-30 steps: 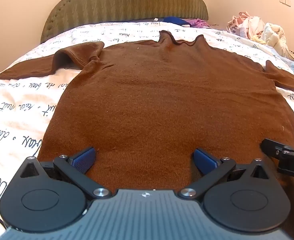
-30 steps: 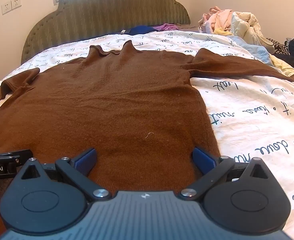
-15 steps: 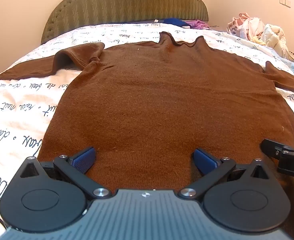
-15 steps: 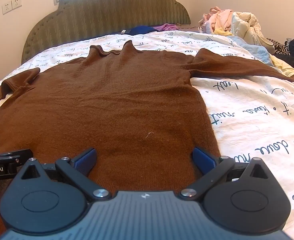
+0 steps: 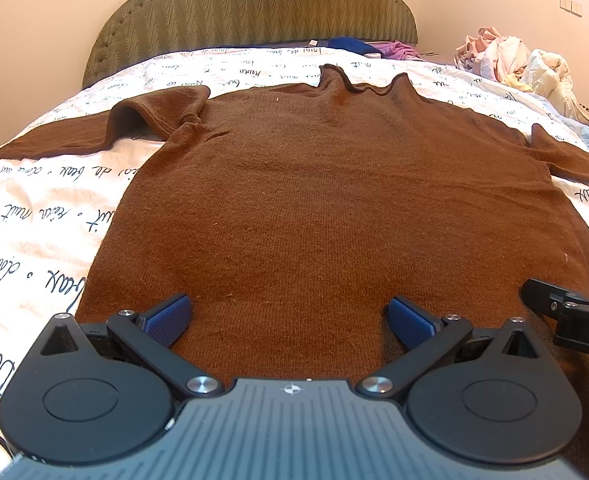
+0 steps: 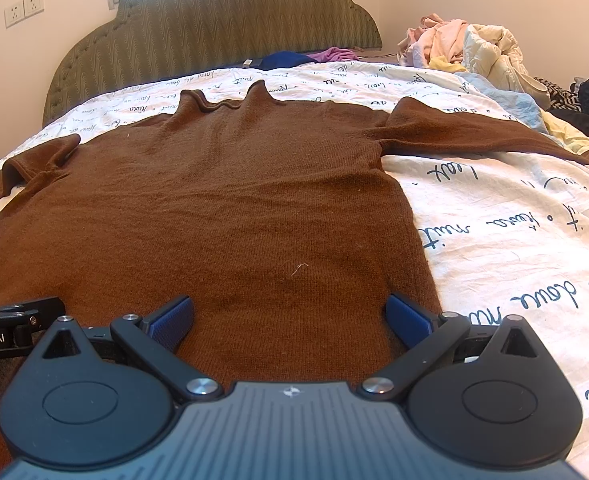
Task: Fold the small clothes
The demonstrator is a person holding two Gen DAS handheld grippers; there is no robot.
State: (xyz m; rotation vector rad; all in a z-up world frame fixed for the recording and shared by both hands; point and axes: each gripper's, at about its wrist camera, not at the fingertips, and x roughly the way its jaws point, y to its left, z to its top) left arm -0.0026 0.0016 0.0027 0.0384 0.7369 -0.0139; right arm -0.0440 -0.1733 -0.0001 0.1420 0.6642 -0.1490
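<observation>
A brown knit turtleneck sweater [image 5: 326, 192] lies flat and spread on the bed, collar away from me, sleeves out to both sides; it also shows in the right wrist view [image 6: 222, 208]. My left gripper [image 5: 290, 316] is open and empty over the sweater's lower left part, near the hem. My right gripper [image 6: 290, 316] is open and empty over the lower right part, near the hem. Each gripper shows at the edge of the other's view: the right one [image 5: 570, 312] and the left one [image 6: 10, 320].
The bed has a white sheet with dark script [image 6: 514, 240] and a green padded headboard [image 5: 254, 8]. A heap of loose clothes [image 6: 470, 52] sits at the far right. Blue and purple garments [image 5: 366, 46] lie by the headboard.
</observation>
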